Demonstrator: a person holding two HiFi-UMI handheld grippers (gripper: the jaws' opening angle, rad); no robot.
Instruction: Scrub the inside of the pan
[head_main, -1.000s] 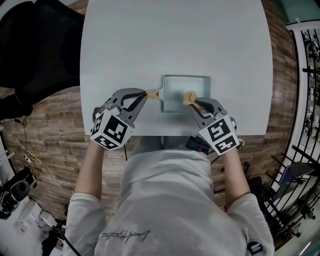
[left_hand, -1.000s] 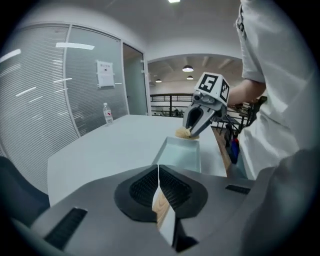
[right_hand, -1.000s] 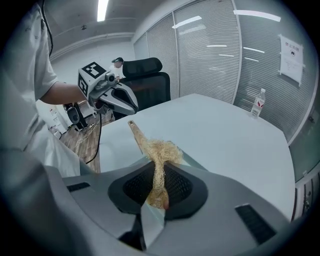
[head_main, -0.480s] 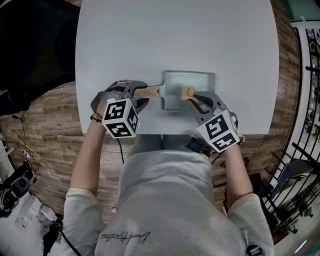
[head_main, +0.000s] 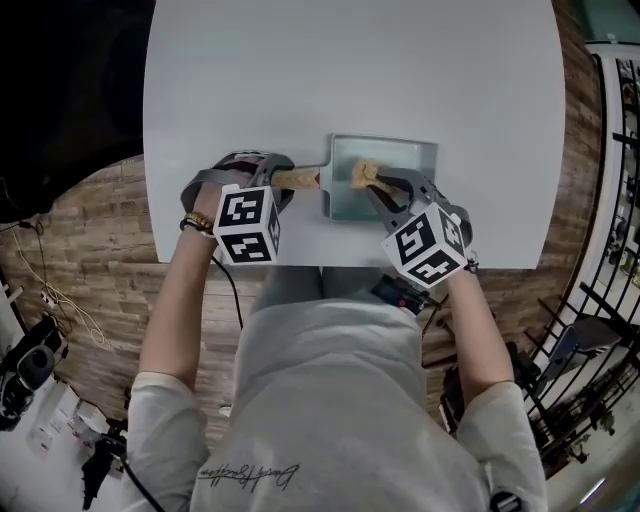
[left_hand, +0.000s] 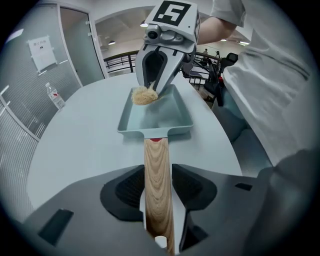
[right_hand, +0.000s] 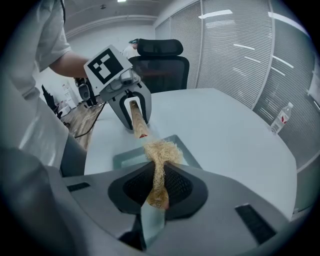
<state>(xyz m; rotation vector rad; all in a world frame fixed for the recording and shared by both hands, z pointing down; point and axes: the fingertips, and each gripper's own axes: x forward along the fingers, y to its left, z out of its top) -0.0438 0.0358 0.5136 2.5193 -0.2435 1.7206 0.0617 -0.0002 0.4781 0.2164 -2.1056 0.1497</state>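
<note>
A pale blue-grey rectangular pan (head_main: 395, 190) lies on the white table (head_main: 300, 80), its wooden handle (head_main: 298, 180) pointing left. My left gripper (head_main: 285, 181) straddles that handle (left_hand: 157, 185). Its jaws have just been opening and stand open, with narrow gaps beside the wood. My right gripper (head_main: 378, 183) is shut on a tan fibre scrubber (head_main: 362, 173), whose bushy end rests in the pan's left part. The scrubber (right_hand: 160, 155) runs up from between the right pads over the pan (right_hand: 125, 157). In the left gripper view the scrubber (left_hand: 144, 96) sits at the pan's (left_hand: 155, 117) far left corner.
The pan lies close to the table's near edge, by the person's body. A water bottle (left_hand: 56, 97) stands at the table's far side. A black office chair (right_hand: 160, 65) is behind the table. Wood floor and a black railing (head_main: 610, 150) surround it.
The left gripper came down and right over the handle, rolled so its marker cube faces up, and opened around the wood. The right gripper carried the scrubber leftward inside the pan.
</note>
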